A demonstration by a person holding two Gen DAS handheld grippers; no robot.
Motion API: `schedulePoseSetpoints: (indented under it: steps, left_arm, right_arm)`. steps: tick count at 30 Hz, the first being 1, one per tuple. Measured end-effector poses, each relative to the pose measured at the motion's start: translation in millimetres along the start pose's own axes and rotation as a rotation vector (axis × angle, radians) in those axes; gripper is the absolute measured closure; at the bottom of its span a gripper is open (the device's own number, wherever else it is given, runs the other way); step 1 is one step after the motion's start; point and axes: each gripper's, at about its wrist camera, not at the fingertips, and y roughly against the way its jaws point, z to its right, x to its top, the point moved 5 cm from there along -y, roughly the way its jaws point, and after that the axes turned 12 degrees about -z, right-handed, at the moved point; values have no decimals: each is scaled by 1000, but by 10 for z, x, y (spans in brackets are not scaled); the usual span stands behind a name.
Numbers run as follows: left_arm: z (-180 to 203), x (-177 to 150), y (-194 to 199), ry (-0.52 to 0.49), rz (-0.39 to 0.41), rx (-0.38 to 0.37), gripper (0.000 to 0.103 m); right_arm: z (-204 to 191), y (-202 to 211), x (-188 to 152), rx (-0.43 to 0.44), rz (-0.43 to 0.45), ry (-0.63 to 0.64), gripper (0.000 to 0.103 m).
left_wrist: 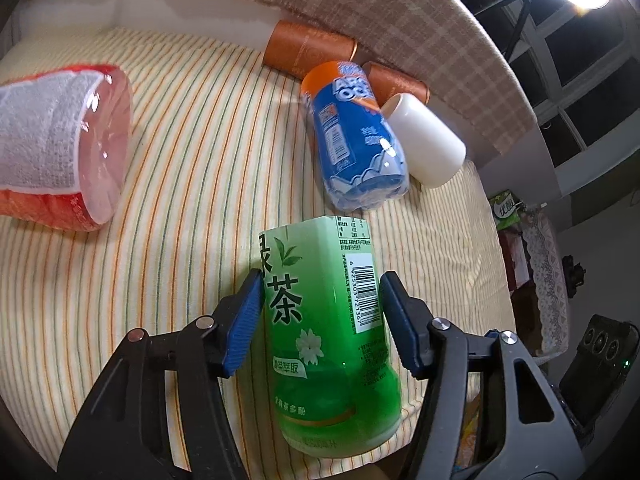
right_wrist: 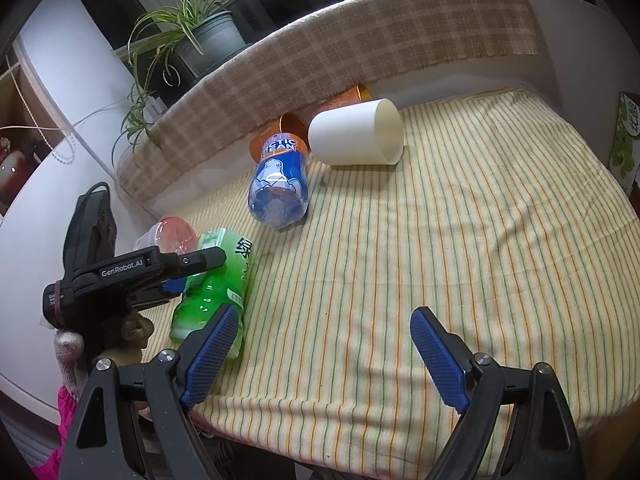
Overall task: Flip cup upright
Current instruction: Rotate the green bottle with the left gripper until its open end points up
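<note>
A: Lying on its side at the far edge of the cloth, the white cup points its mouth to the right, touching the blue bottle and backed by two orange tubes. Neither claw is near it.

B: Left gripper: pads hug the green bottle, left pad touching, right pad close; looks clamped. Right gripper: jaws wide apart, empty, low over the near cloth.

A: Risks: the cup is smooth, thin-walled, tapered; a side pinch may dent it or squirt it out. Round, so it could roll into the tubes.

B: Soft striped cloth over padding; a righted cup may tip. The glossy blue bottle may get nudged and roll.
</note>
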Motion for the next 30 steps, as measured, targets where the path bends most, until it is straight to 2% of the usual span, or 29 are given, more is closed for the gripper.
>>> schedulePoseSetpoints:
  steps: [18, 21, 23, 30]
  left_arm:
    - [385, -156, 427, -184, 210, 193, 44]
    - [436, -156, 459, -207, 264, 254, 44]
    - [451, -145, 446, -220, 279, 285, 44]
    - [468, -137, 395, -240, 293, 326, 45]
  right_arm:
    - [-31, -13, -13, 8, 0, -5, 13]
    - [-26, 8, -13, 8, 9, -8, 13]
    - [-30, 17, -15, 8, 11, -8, 13]
    - [-18, 30, -36, 2, 11, -6, 13]
